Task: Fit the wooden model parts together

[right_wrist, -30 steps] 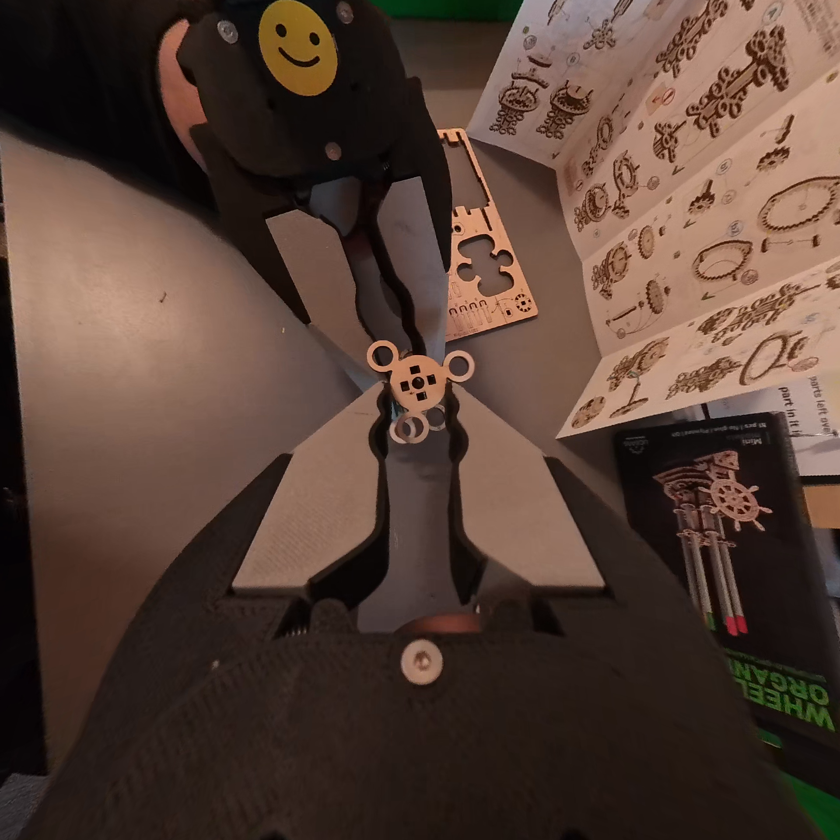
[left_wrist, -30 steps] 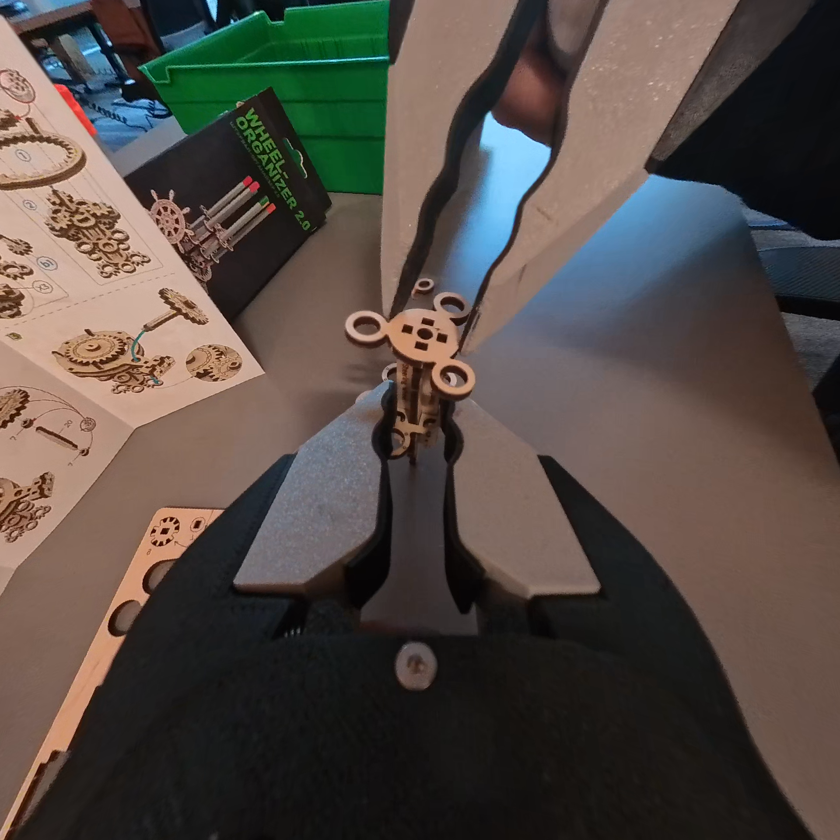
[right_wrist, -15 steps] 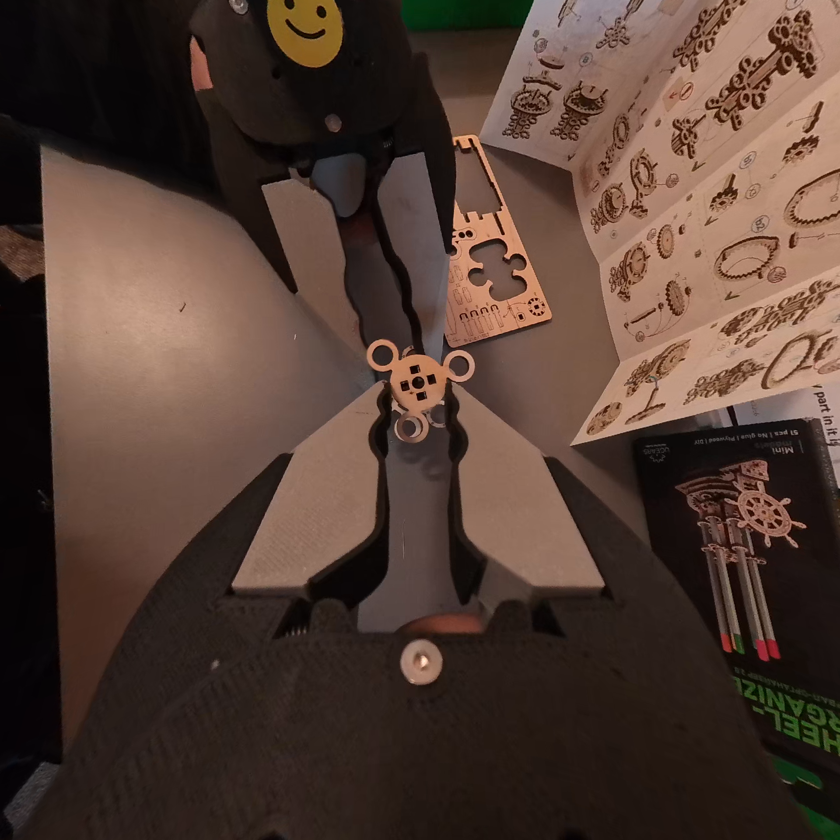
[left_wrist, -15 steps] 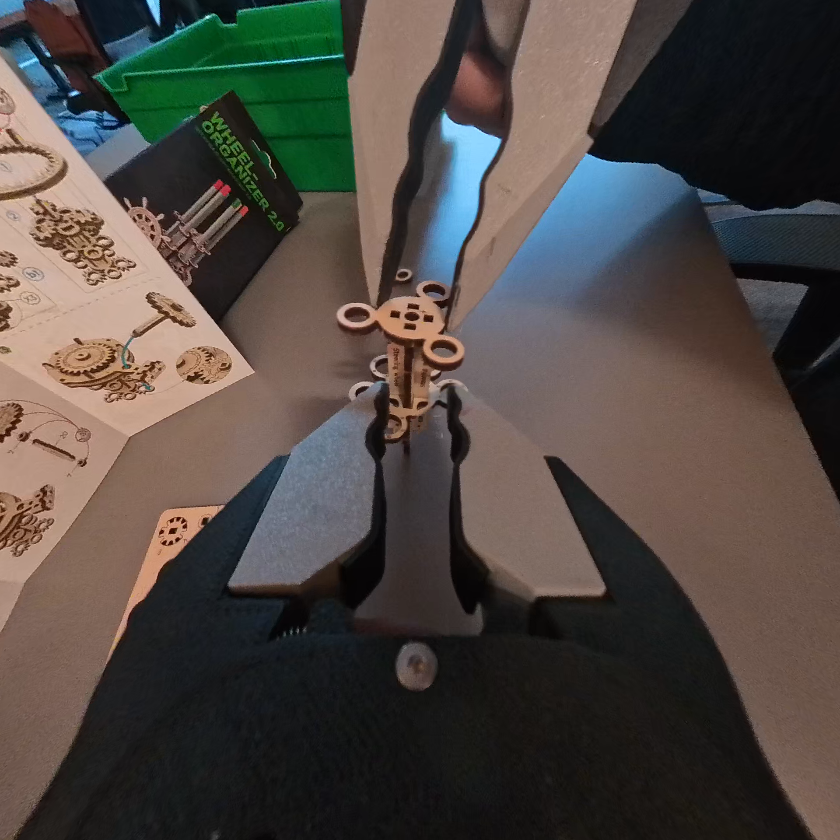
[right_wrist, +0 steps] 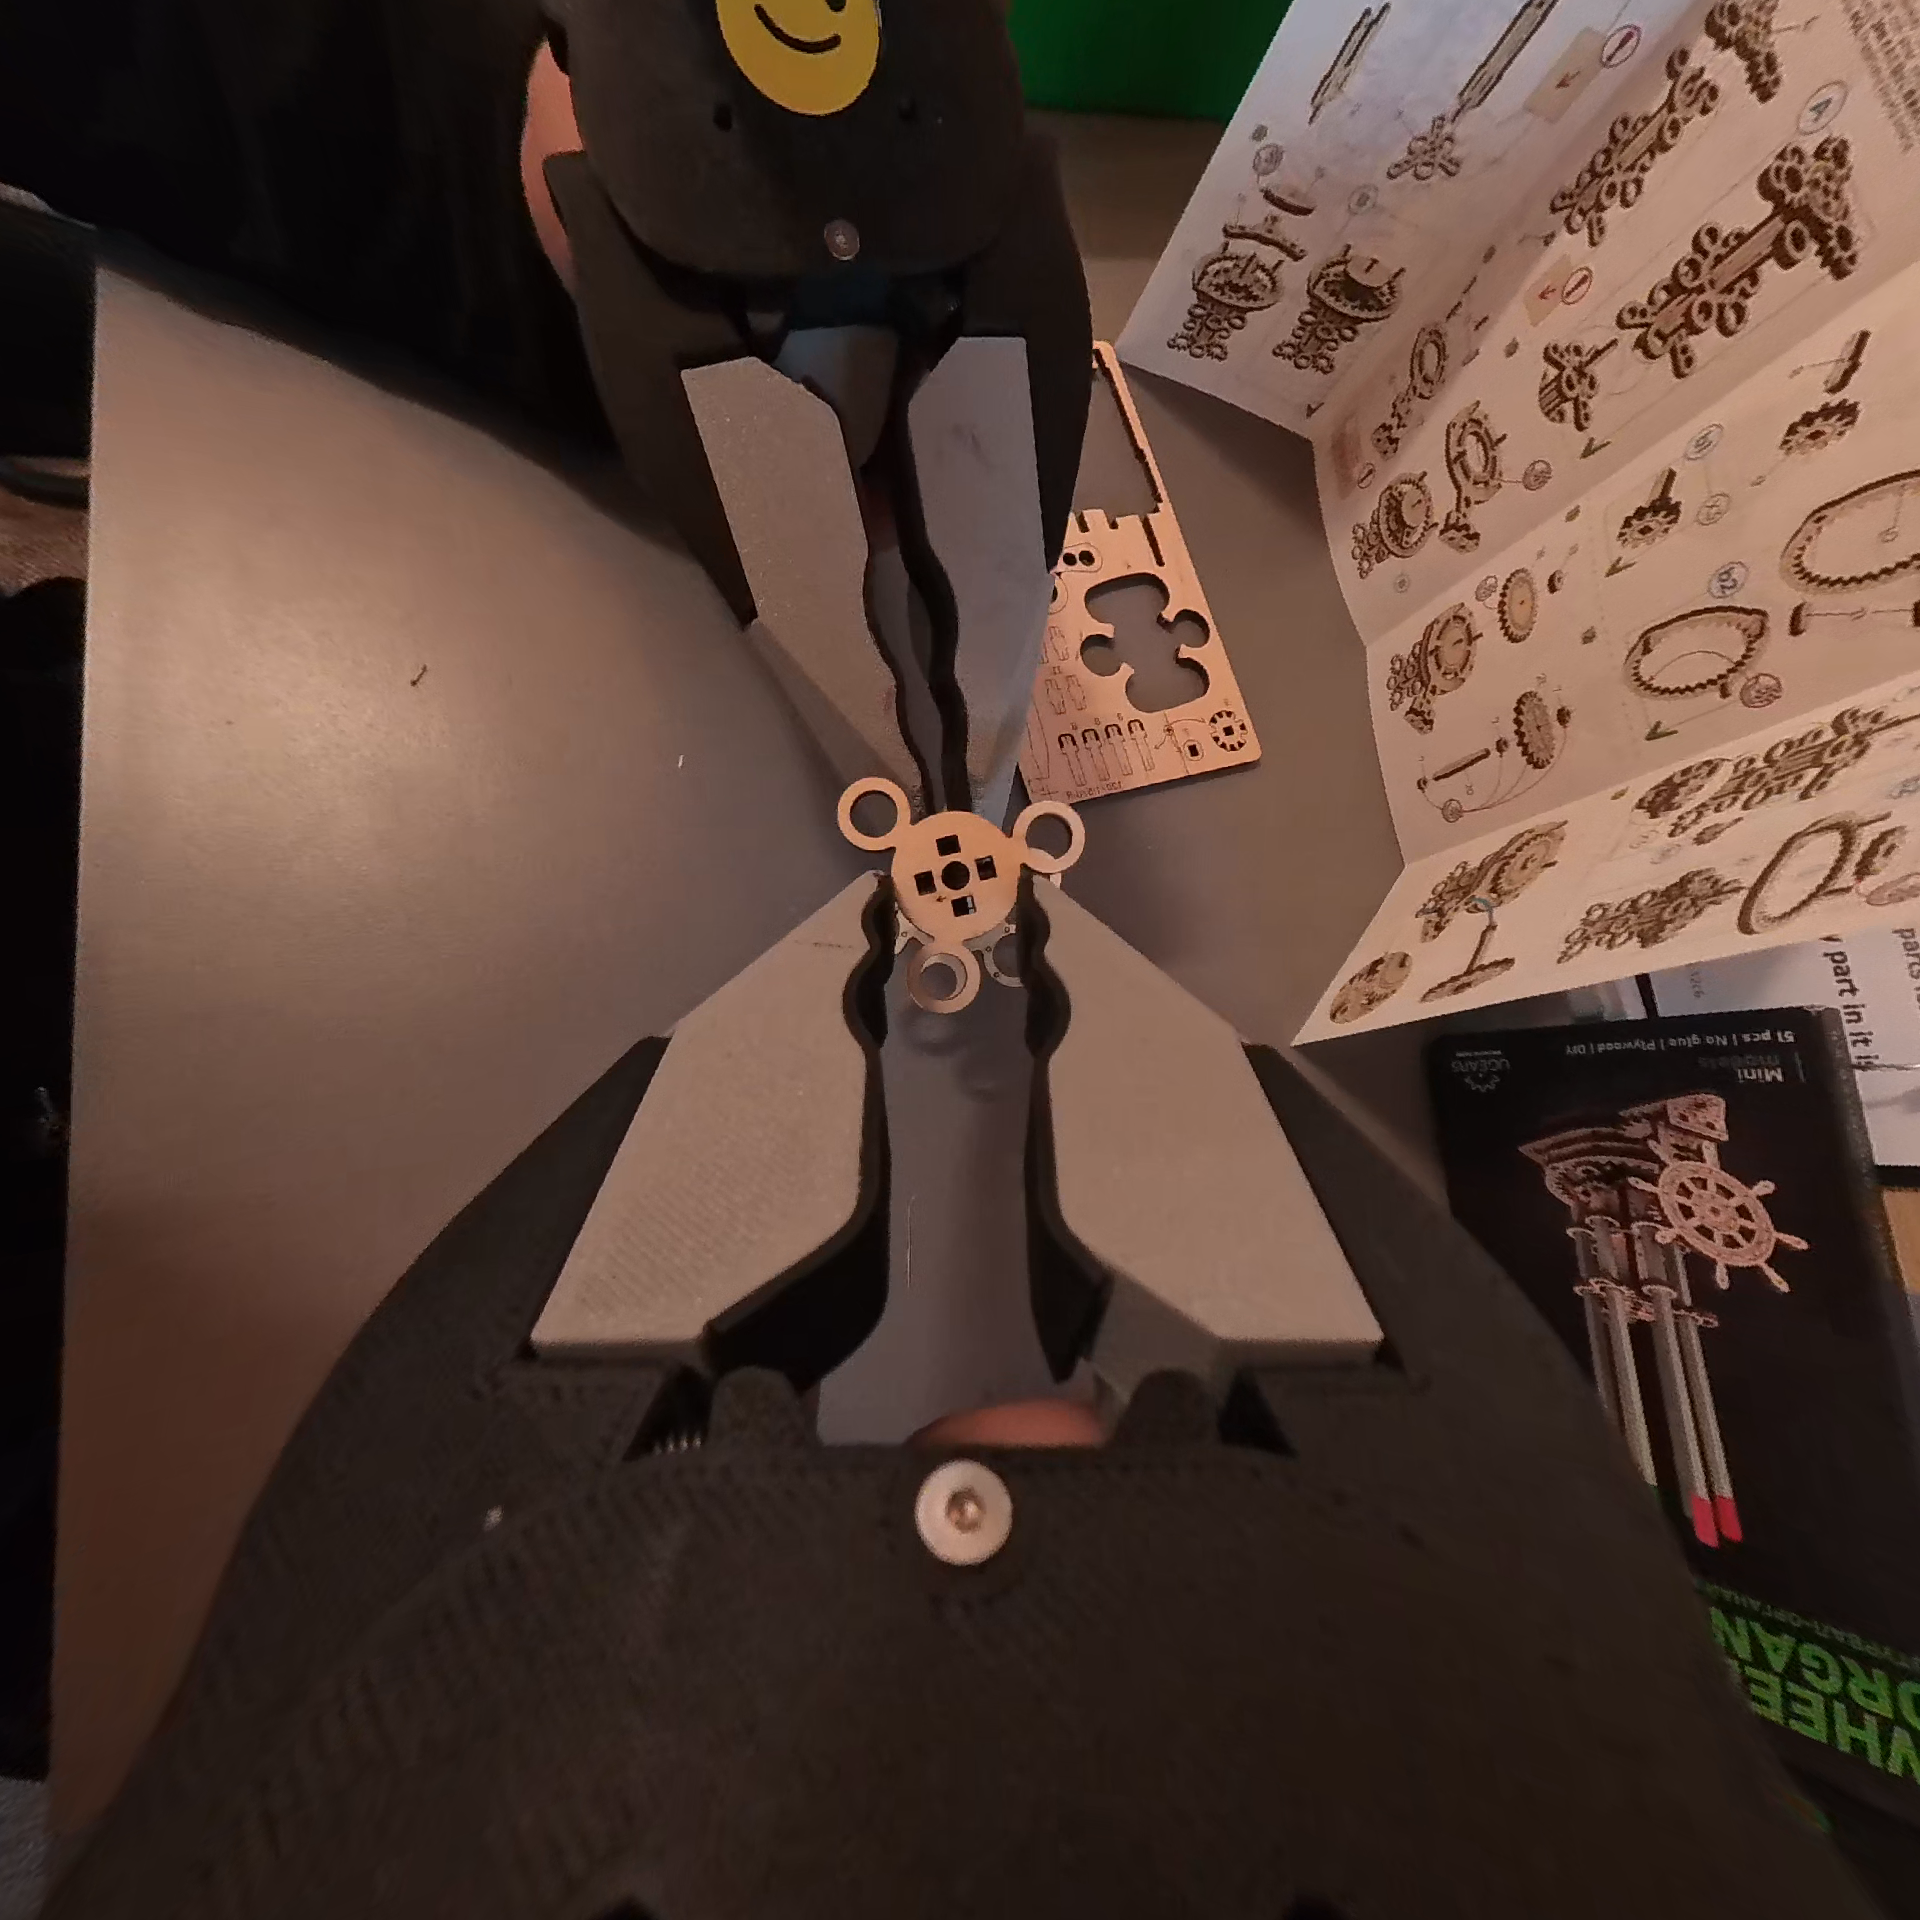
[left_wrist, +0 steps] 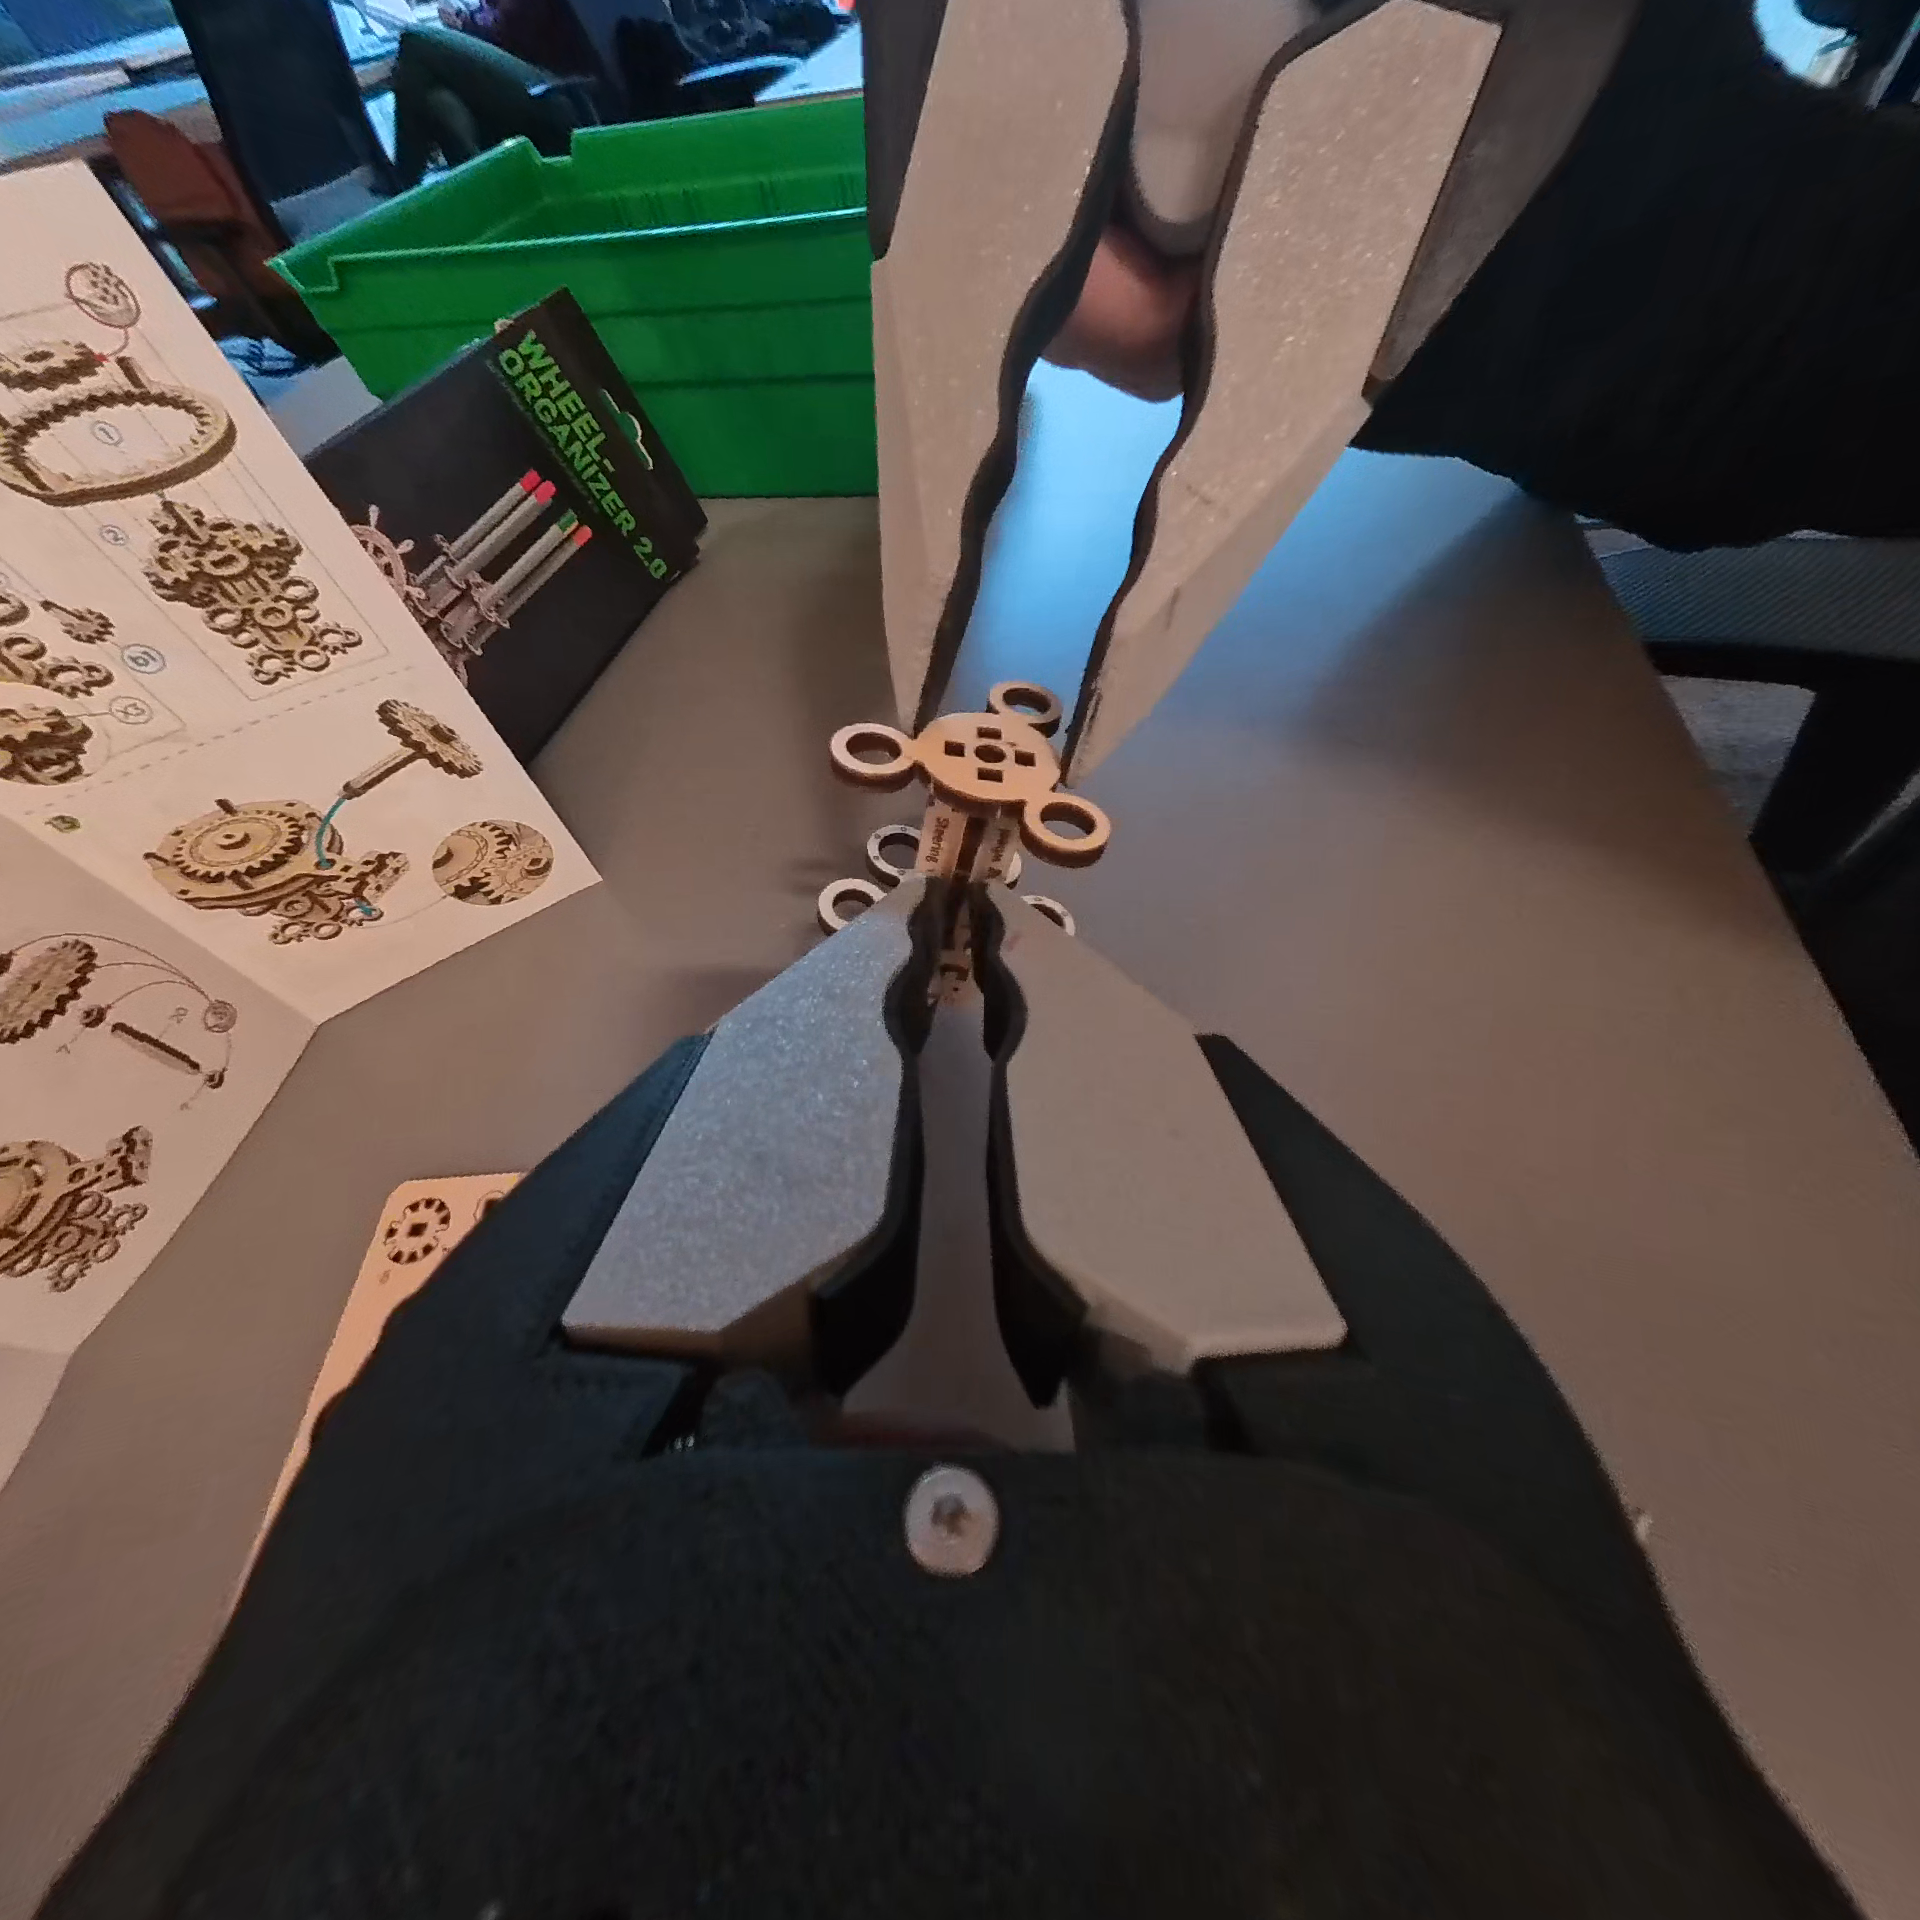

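Note:
The small wooden model stands upright over the grey table (left_wrist: 1403,935): a slim column (left_wrist: 961,847) with a three-ringed top disc (left_wrist: 982,764) and ringed parts at its foot (left_wrist: 847,902). My left gripper (left_wrist: 958,925) is shut on the column just under the top disc. My right gripper (right_wrist: 951,899) is shut on the top disc (right_wrist: 951,883), one fingertip on each side of its rim. It comes down from above in the left wrist view (left_wrist: 995,732). My left gripper, with its yellow sticker, shows opposite in the right wrist view (right_wrist: 940,795).
A folded instruction sheet (left_wrist: 208,727) (right_wrist: 1558,520) lies to one side, with a black product box (left_wrist: 520,520) (right_wrist: 1662,1247) beside it. A green bin (left_wrist: 675,312) stands behind the box. A punched-out wooden parts sheet (right_wrist: 1122,665) (left_wrist: 416,1247) lies flat by the left gripper. Left and right tips are no more than a few centimetres apart.
My left jaws have narrowed on the column and sit closer under the top disc. My right fingertips have settled lower around the disc. The model stays in about the same place.

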